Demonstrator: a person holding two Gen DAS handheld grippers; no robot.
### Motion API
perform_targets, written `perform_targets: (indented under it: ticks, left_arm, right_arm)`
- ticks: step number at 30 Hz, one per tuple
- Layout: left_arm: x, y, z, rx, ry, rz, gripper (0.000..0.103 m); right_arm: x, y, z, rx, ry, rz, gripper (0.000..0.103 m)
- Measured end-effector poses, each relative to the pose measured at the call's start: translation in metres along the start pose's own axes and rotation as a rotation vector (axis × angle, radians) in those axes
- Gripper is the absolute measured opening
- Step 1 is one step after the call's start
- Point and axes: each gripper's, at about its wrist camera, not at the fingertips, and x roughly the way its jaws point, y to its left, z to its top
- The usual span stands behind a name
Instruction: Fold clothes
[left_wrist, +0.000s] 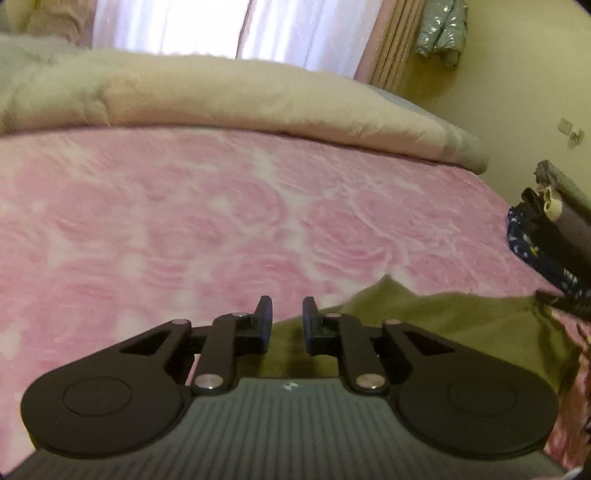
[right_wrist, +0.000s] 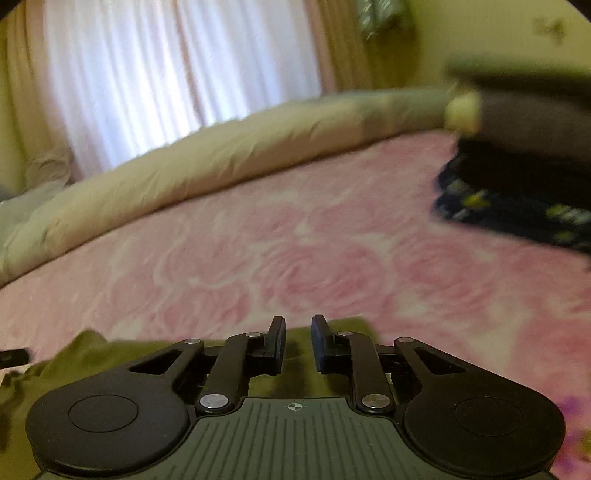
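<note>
Just beneath both jaws, olive garment (left_wrist: 424, 314).

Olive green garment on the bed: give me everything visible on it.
The olive green garment is plain, soft cloth with no print showing, rumpled rather than folded, lying on the pink rose-patterned blanket at the near edge. One corner peaks up. It spreads under the left claw and right claw; no pinch is visible. Its near part is hidden.

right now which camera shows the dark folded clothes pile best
The left wrist view: the dark folded clothes pile sits sharp at the right edge. The right wrist view shows it larger but motion-blurred.
</note>
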Motion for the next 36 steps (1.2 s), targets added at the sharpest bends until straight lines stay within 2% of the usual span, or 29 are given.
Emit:
perform_targets:
  ticks: [2,5,7,8,10,12,14,17,18,22,26,28,29,30,36]
  left_arm:
    - [-0.026,-0.003,-0.007,0.021,-0.001,-0.025,0.012]
    - [-0.054,-0.020,-0.032,0.106,0.015,-0.048,0.012]
    - [-0.052,-0.025,-0.052,0.129,0.064,-0.014,0.014]
    - [-0.052,-0.023,-0.061,0.122,0.075,0.009,0.011]
    - [-0.054,-0.023,-0.076,0.105,0.094,0.051,0.011]
    - [-0.068,-0.026,-0.073,0.097,0.085,0.084,0.011]
    - [-0.082,-0.031,-0.070,0.087,0.063,0.082,0.012]
    - [-0.089,-0.039,-0.077,0.089,0.083,0.040,0.013]
    - [-0.088,-0.042,-0.081,0.093,0.095,0.045,0.013]
    - [-0.089,-0.053,-0.095,0.103,0.142,0.131,0.015]
    - [-0.109,-0.064,-0.093,0.079,0.164,0.182,0.017]
    - [-0.123,-0.069,-0.094,0.071,0.162,0.203,0.023]
    - [-0.129,-0.071,-0.095,0.066,0.162,0.213,0.028]
    - [-0.136,-0.073,-0.095,0.062,0.165,0.223,0.028]
    - [-0.165,-0.091,-0.101,0.074,0.189,0.256,0.032]
  right_arm:
    - [-0.026,0.002,-0.001,-0.015,-0.032,0.033,0.019]
    - [-0.051,0.014,-0.021,-0.111,-0.006,0.076,0.019]
    - [-0.048,0.019,-0.040,-0.214,0.054,0.015,0.019]
    - [-0.043,0.018,-0.051,-0.252,0.095,-0.032,0.019]
    - [-0.044,0.010,-0.056,-0.194,0.107,-0.060,0.019]
    - [-0.054,0.005,-0.053,-0.118,0.090,-0.073,0.019]
    - [-0.068,0.010,-0.047,-0.116,0.056,-0.100,0.019]
    - [-0.085,0.016,-0.049,-0.067,0.033,-0.010,0.019]
    - [-0.085,0.018,-0.053,-0.056,0.052,0.004,0.019]
    - [-0.068,0.015,-0.074,-0.007,0.149,-0.050,0.019]
    - [-0.093,0.029,-0.064,-0.026,0.171,-0.130,0.020]
    - [-0.113,0.031,-0.066,-0.001,0.160,-0.123,0.028]
    - [-0.122,0.031,-0.068,0.020,0.154,-0.113,0.053]
    - [-0.132,0.032,-0.071,0.036,0.146,-0.102,0.077]
    - [-0.181,0.045,-0.083,0.073,0.129,-0.053,0.077]
